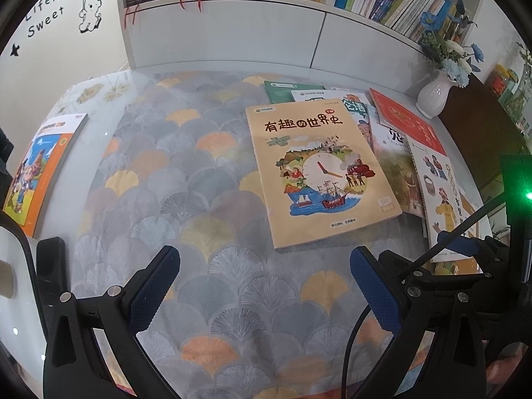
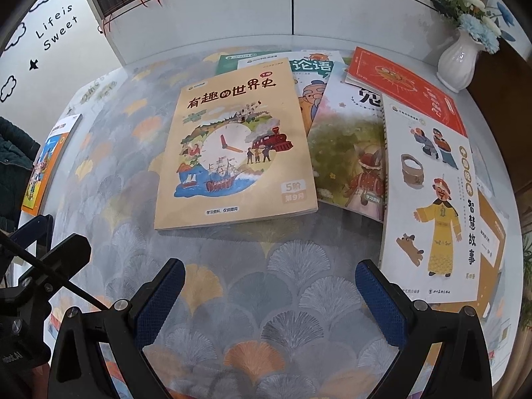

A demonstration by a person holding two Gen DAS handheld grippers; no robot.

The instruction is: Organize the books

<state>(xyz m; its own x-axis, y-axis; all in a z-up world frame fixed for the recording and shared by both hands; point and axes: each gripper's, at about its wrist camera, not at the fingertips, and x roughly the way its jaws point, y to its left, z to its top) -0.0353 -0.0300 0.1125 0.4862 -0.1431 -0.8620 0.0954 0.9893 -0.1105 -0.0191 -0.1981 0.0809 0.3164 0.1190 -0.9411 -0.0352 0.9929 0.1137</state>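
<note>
A tan book with a clock picture [image 1: 319, 173] [image 2: 236, 146] lies flat on top of a loose spread of several books on the patterned tablecloth. Beside it lie a white book with a yellow-robed figure [image 2: 432, 199] [image 1: 442, 199], a red book [image 2: 409, 89] [image 1: 405, 119], a green-meadow book [image 2: 352, 153] and a green one at the back [image 1: 282, 89]. An orange book [image 1: 40, 169] [image 2: 46, 163] lies alone at the left edge. My left gripper [image 1: 264, 266] is open and empty, short of the tan book. My right gripper [image 2: 269, 279] is open and empty, near the tan and white books.
A white vase of blue flowers [image 1: 435, 93] [image 2: 459, 60] stands at the back right. A white bookshelf [image 1: 232, 30] full of upright books runs along the back. A dark cabinet [image 1: 482, 133] stands to the right. The tablecloth [image 1: 186, 179] lies between the orange book and the spread.
</note>
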